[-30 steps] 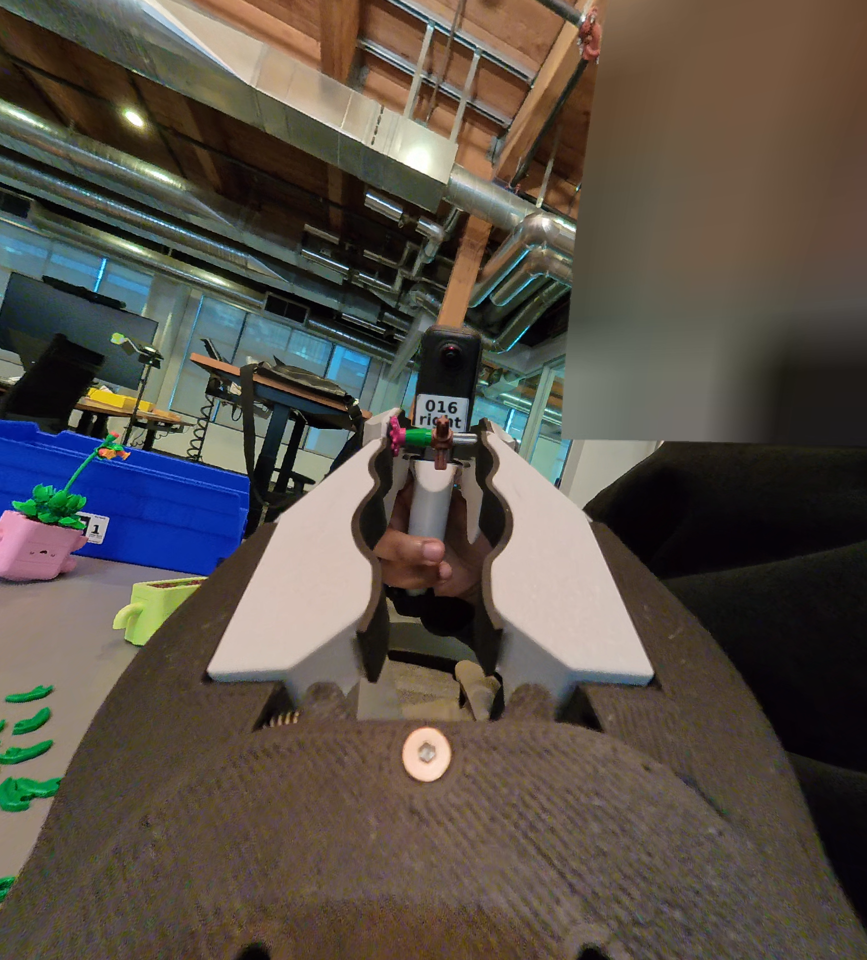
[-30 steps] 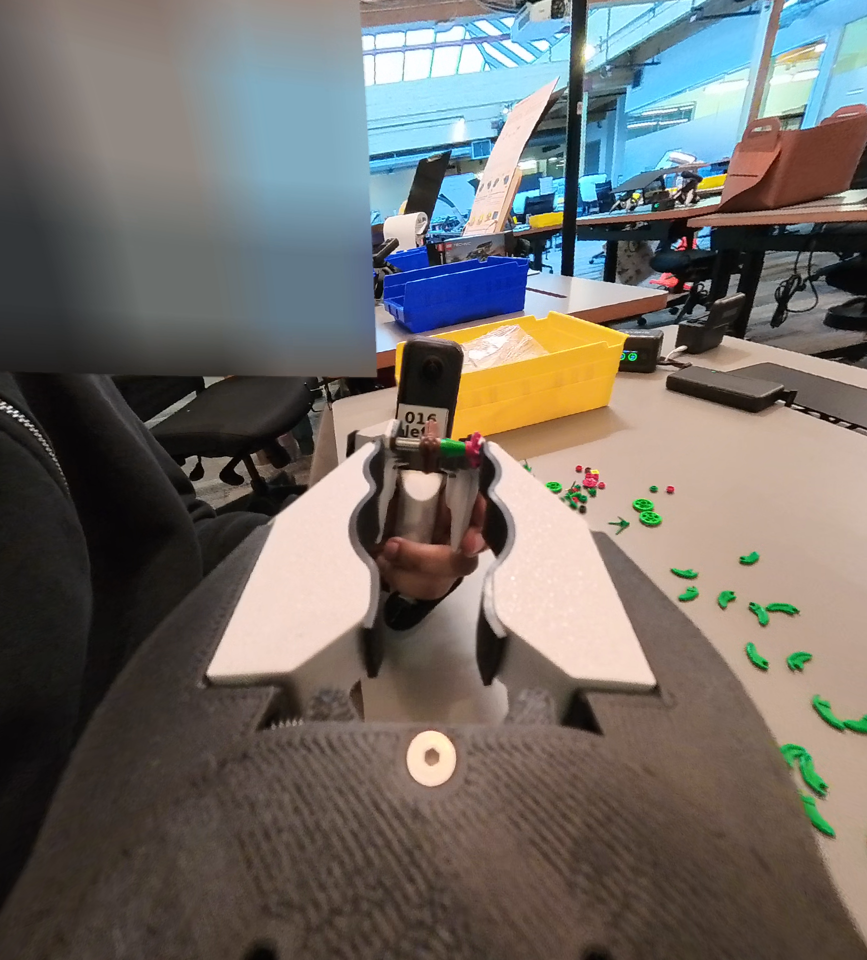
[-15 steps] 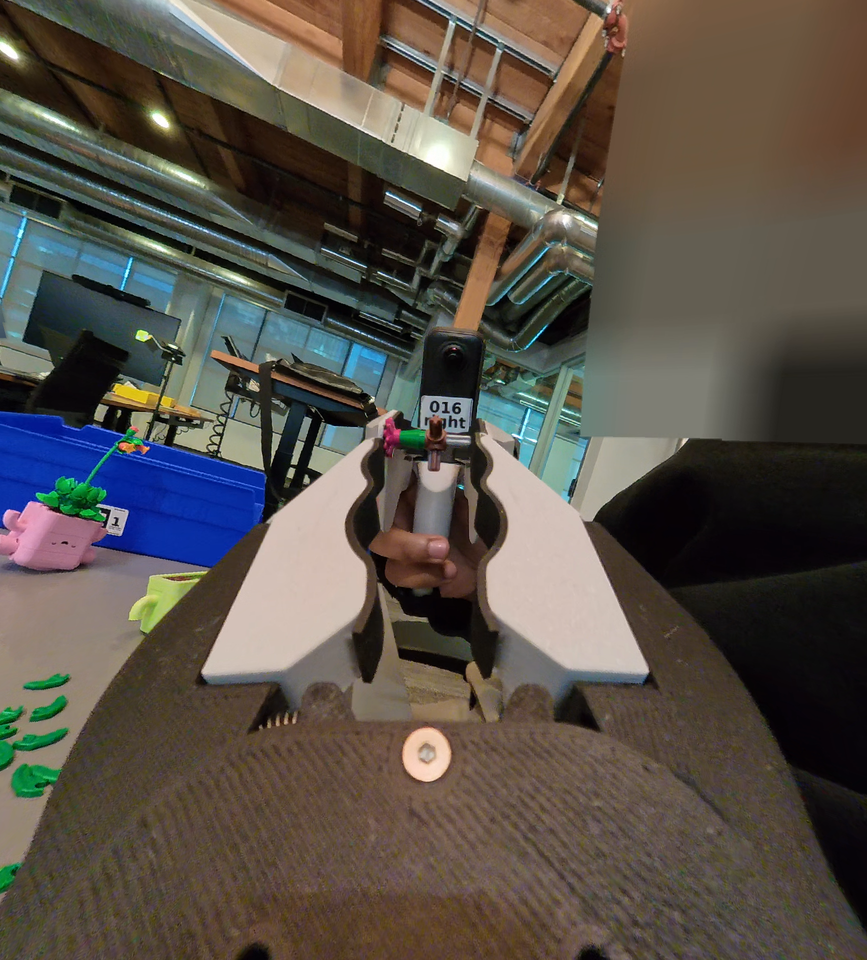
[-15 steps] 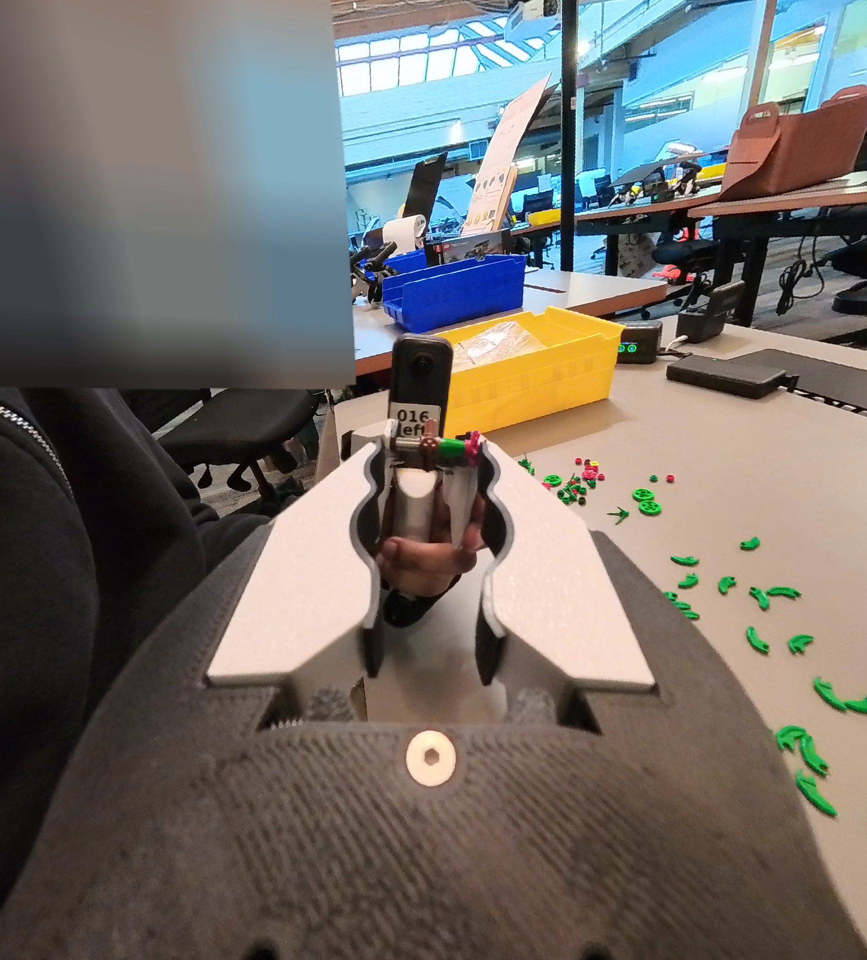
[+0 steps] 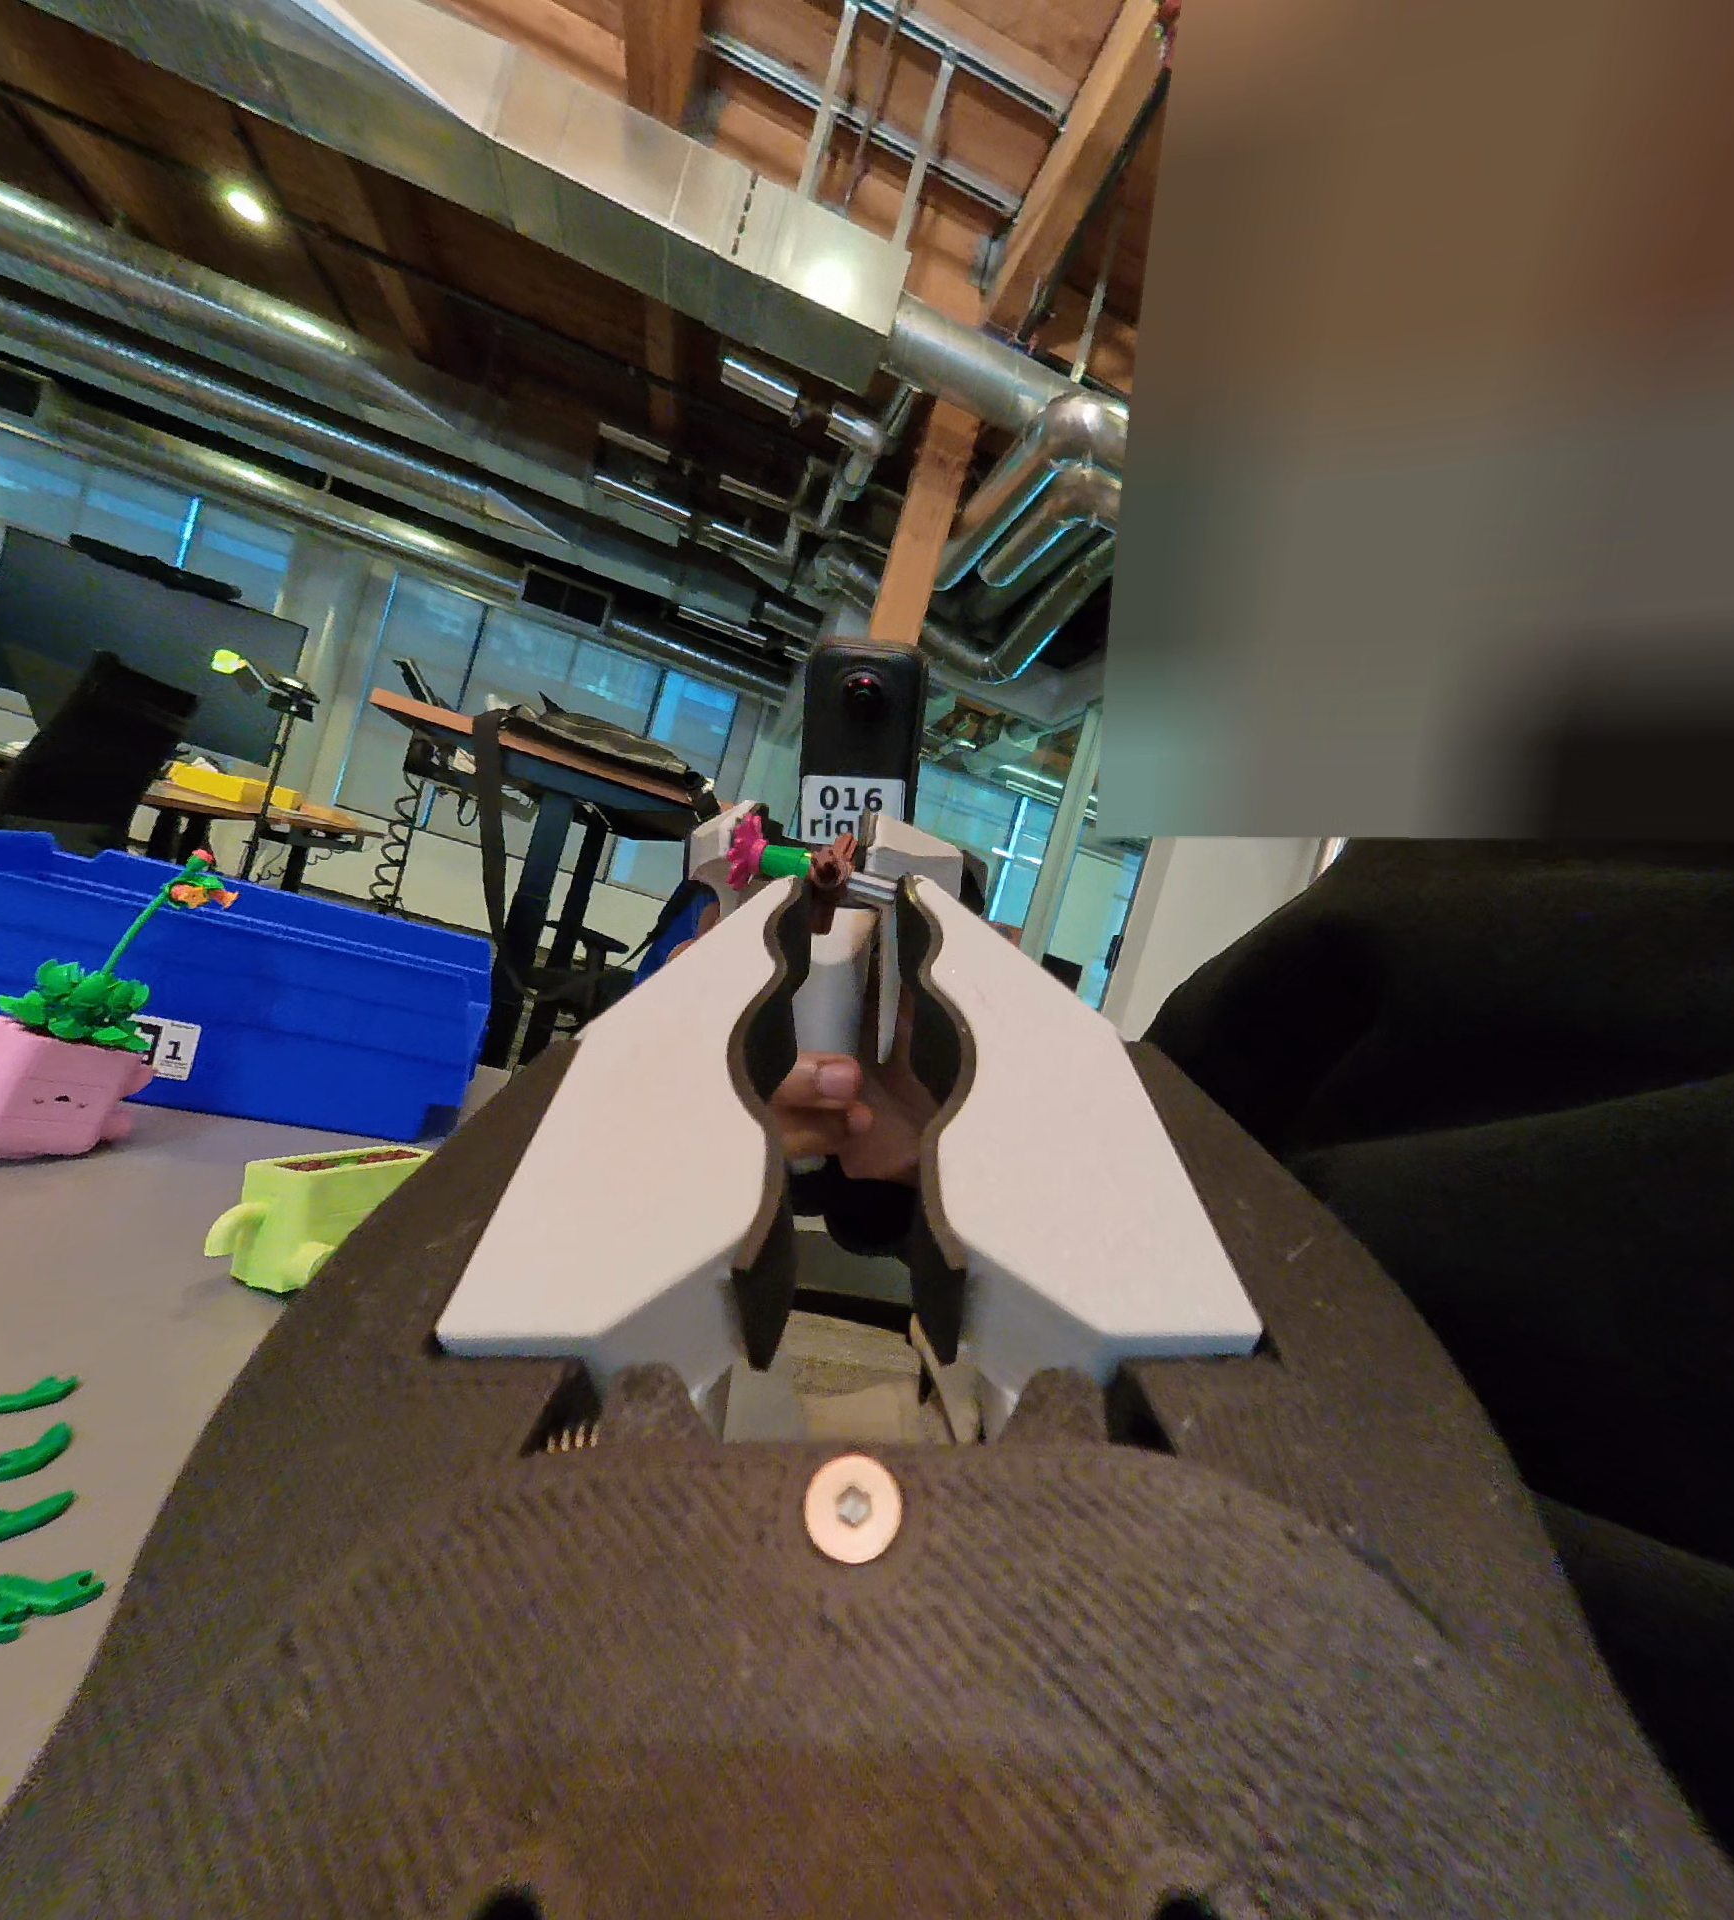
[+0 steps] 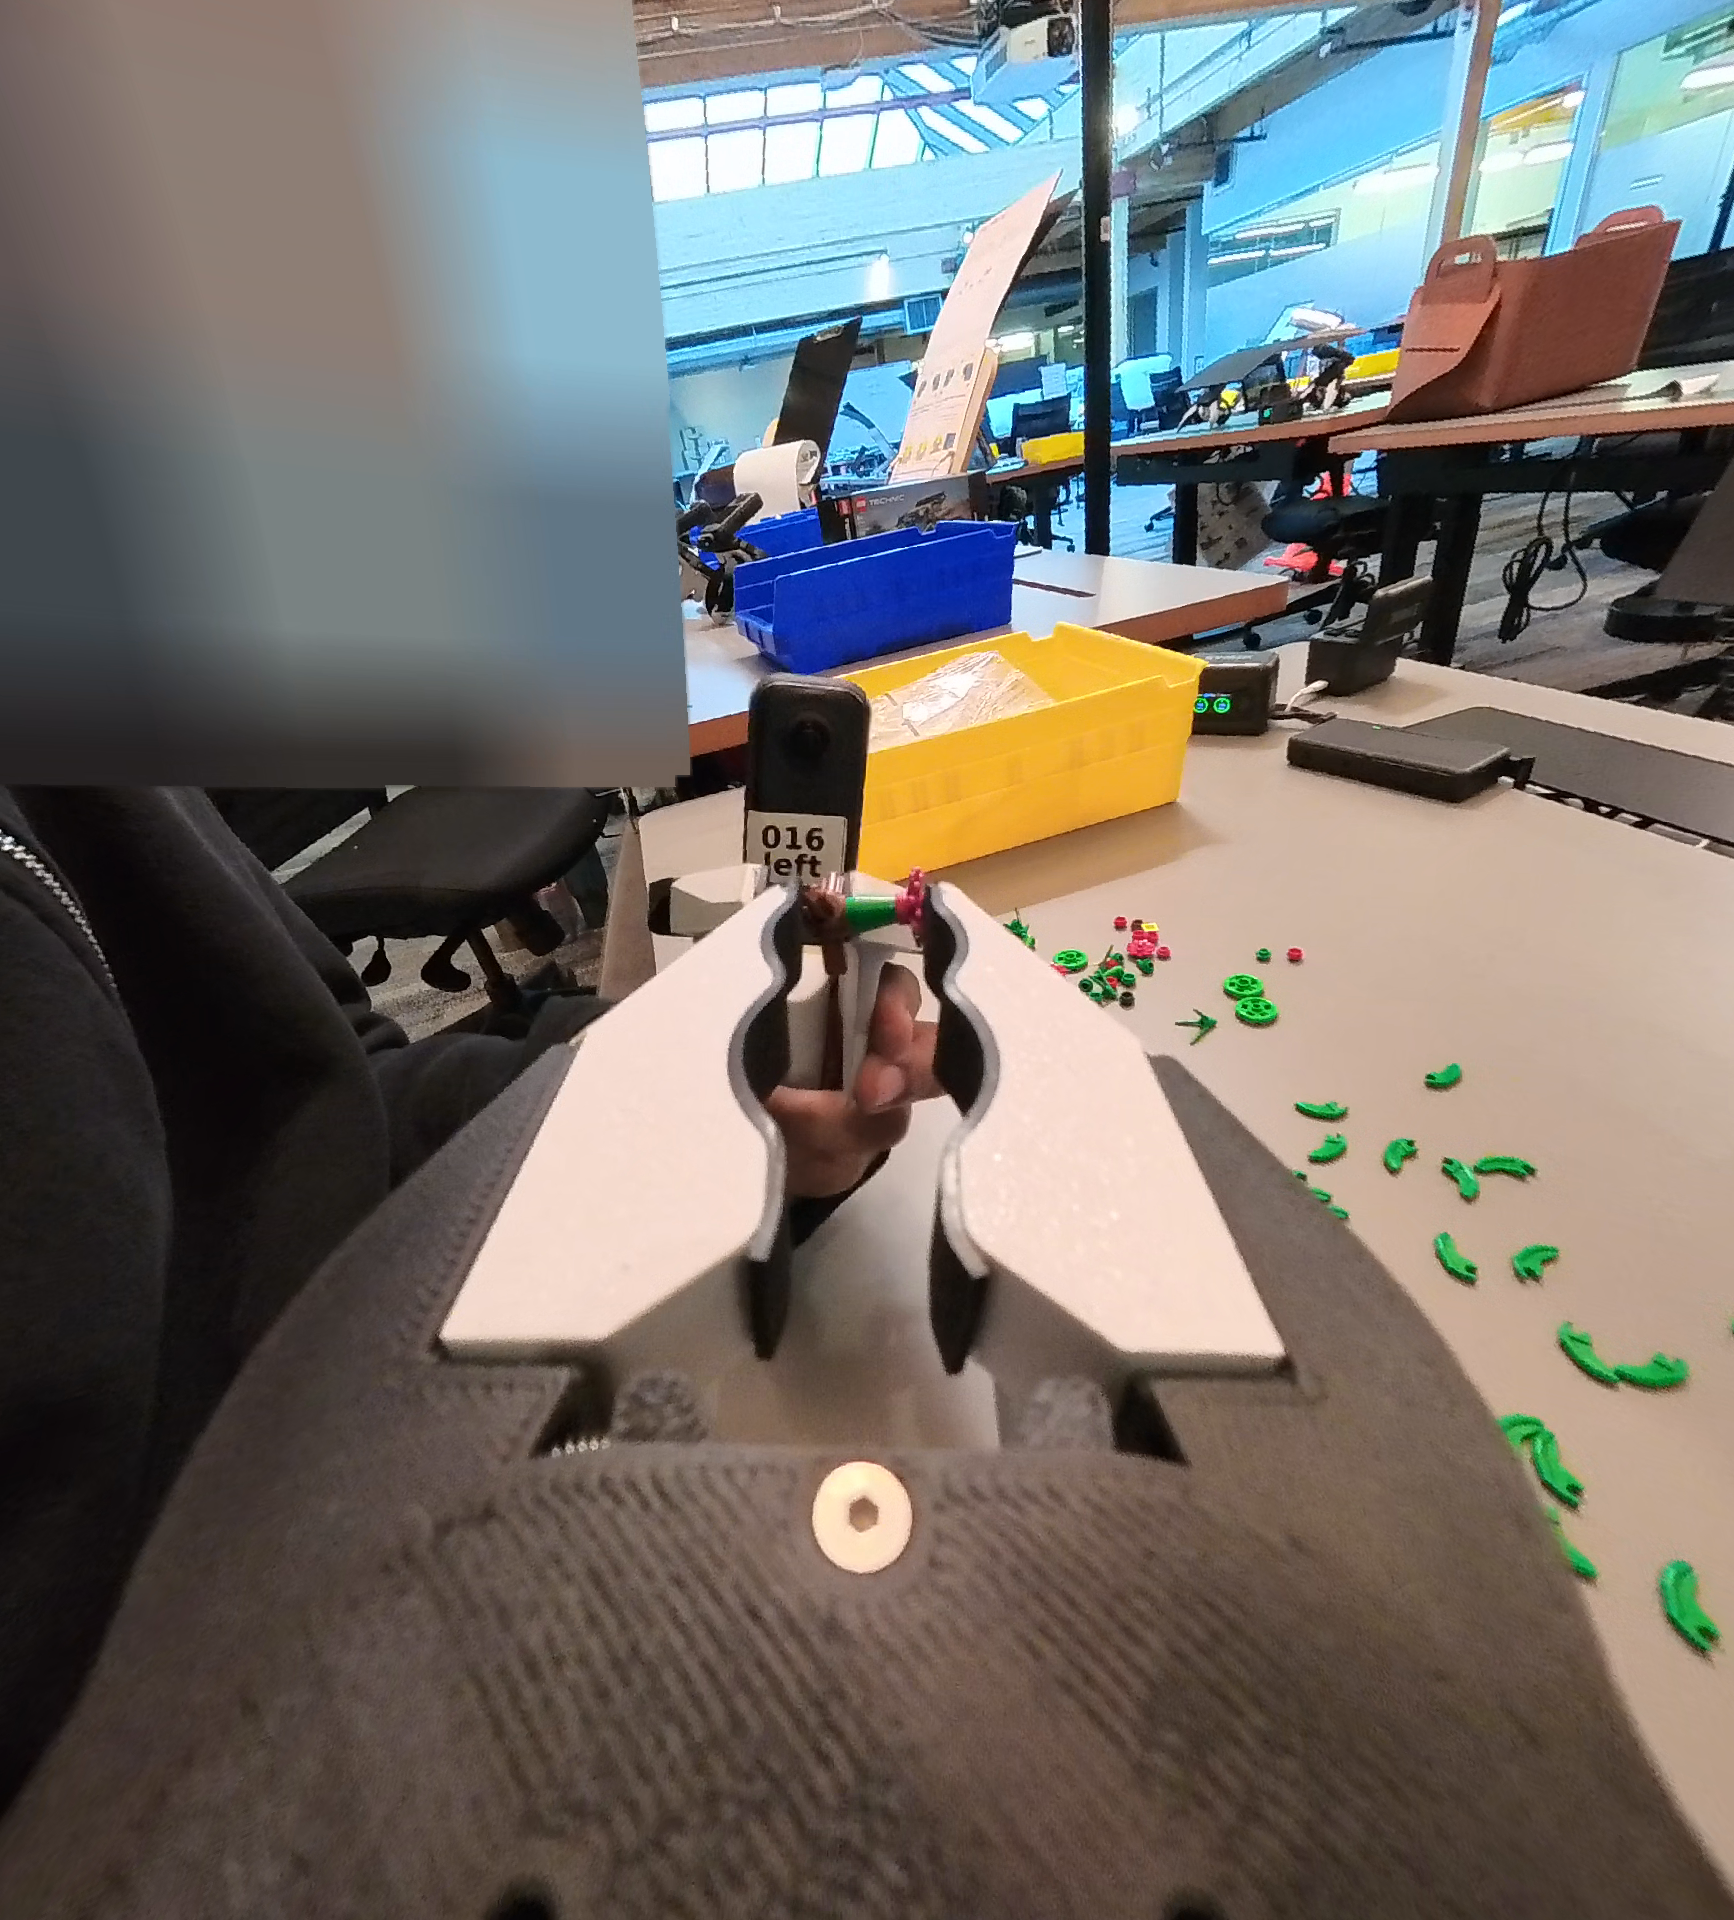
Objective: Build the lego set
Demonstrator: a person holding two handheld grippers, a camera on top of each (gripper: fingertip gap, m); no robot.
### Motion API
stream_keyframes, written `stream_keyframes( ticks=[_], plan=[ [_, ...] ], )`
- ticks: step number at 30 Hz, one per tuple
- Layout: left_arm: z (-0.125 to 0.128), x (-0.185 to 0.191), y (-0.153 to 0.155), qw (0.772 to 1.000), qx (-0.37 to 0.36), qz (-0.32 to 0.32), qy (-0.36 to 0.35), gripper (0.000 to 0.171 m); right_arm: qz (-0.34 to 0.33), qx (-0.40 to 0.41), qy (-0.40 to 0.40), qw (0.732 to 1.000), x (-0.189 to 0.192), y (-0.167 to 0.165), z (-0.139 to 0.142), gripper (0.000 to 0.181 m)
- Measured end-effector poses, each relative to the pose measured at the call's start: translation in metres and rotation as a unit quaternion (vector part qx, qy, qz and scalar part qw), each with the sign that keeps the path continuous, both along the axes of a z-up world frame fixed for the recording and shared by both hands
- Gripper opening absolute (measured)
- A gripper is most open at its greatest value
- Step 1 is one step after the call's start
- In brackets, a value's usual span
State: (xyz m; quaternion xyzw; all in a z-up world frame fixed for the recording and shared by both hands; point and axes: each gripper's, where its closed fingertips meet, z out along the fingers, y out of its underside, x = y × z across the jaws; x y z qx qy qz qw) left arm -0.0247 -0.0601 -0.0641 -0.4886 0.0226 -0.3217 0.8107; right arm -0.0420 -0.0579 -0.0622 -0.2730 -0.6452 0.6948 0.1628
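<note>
The two grippers face each other in the air in front of a person in a dark jacket. My right gripper [image 6: 861,906] is shut end to end on a small flower stem [image 6: 868,912]: green, with a pink flower [image 6: 913,899] at one end and a brown piece [image 6: 827,930] hanging at the other. In the left wrist view the stem [image 5: 785,858] lies across my left gripper [image 5: 850,883]. Its jaws stand close on either side of the brown piece [image 5: 827,873], with a gap still showing on the right.
On the grey table [image 5: 63,1278] stand a pink pot with a plant [image 5: 37,1081], a lime-green pot [image 5: 312,1210] and a blue bin [image 5: 219,997]. Green leaf pieces [image 6: 1465,1174] and small studs [image 6: 1133,956] lie scattered. A yellow bin [image 6: 1029,748] and a black power bank [image 6: 1403,764] sit farther back. Less than 4 cm separates the two grippers' tips.
My left gripper's jaws have narrowed around the brown piece. Both grippers have shifted slightly, and the right one keeps hold of the stem.
</note>
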Motion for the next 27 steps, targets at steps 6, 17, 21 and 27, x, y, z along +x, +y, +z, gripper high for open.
stream_keyframes(
  ticks=[6, 17, 21, 27],
  plan=[
    [0.001, -0.005, -0.004, 1.0, 0.007, 0.006, -0.009, 0.018, 0.012, -0.045, 0.002, 0.999, 0.003, 0.004, 0.01, 0.02],
    [0.004, -0.002, -0.002, 1.0, 0.01, 0.009, -0.008, 0.033, 0.052, -0.055, -0.016, 0.997, 0.008, -0.008, 0.006, 0.02],
    [0.005, -0.003, -0.004, 1.0, 0.017, 0.01, -0.008, 0.027, 0.058, -0.049, -0.023, 0.997, 0.008, -0.01, 0.002, 0.02],
    [0.006, 0.002, -0.006, 1.0, 0.02, -0.002, -0.003, 0.037, 0.059, -0.059, -0.027, 0.996, 0.007, -0.009, 0.003, 0.02]
  ],
)
